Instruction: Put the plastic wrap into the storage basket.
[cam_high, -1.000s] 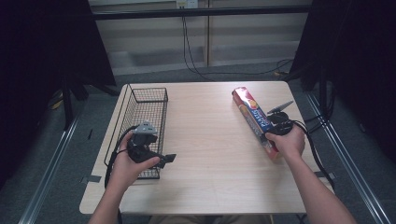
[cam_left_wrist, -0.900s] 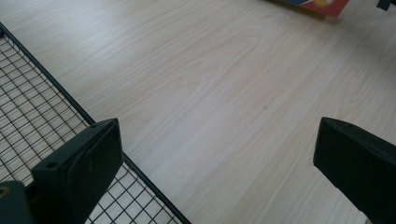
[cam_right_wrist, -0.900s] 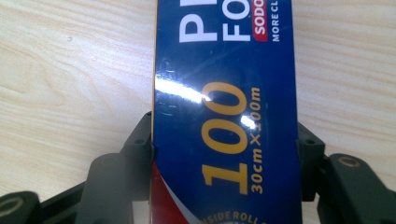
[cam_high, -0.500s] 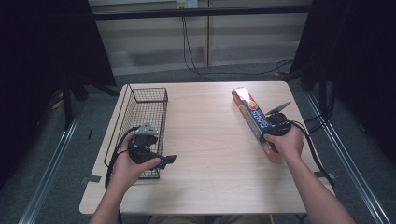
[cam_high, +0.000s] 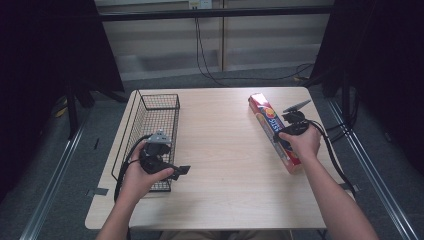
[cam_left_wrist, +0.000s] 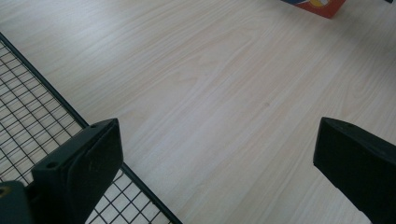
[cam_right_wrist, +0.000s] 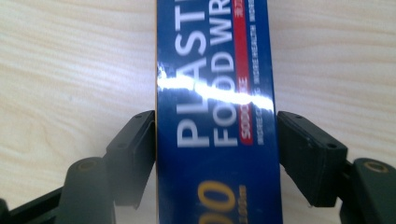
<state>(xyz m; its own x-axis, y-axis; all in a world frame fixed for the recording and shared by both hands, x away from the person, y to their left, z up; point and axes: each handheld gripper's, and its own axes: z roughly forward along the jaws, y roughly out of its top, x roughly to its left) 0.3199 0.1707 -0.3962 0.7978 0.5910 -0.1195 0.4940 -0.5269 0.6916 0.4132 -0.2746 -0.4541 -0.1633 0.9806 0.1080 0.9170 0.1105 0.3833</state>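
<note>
Right hand-held gripper (cam_right_wrist: 215, 154) clamped across plastic wrap box (cam_right_wrist: 215, 93) near right edge of surface (cam_high: 225, 150), left hand-held gripper (cam_left_wrist: 217, 172) spread wide beside wire basket (cam_high: 150, 115) at left edge

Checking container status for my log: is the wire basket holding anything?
Empty. In the high view the wire basket shows bare mesh; the plastic food wrap box lies outside on the table.

Table (cam_high: 230, 150): pale wood-grain top, smooth, matt, fine streaks along the grain. Wire basket (cam_high: 150, 117): thin black metal mesh, dull finish. Plastic wrap box (cam_right_wrist: 217, 116): printed cardboard, glossy blue face, bright glare band across lettering; red end in the high view. Right gripper (cam_right_wrist: 215, 154) and left gripper (cam_left_wrist: 212, 172): black matt plastic jaws, faintly scuffed, small round recesses.
</note>
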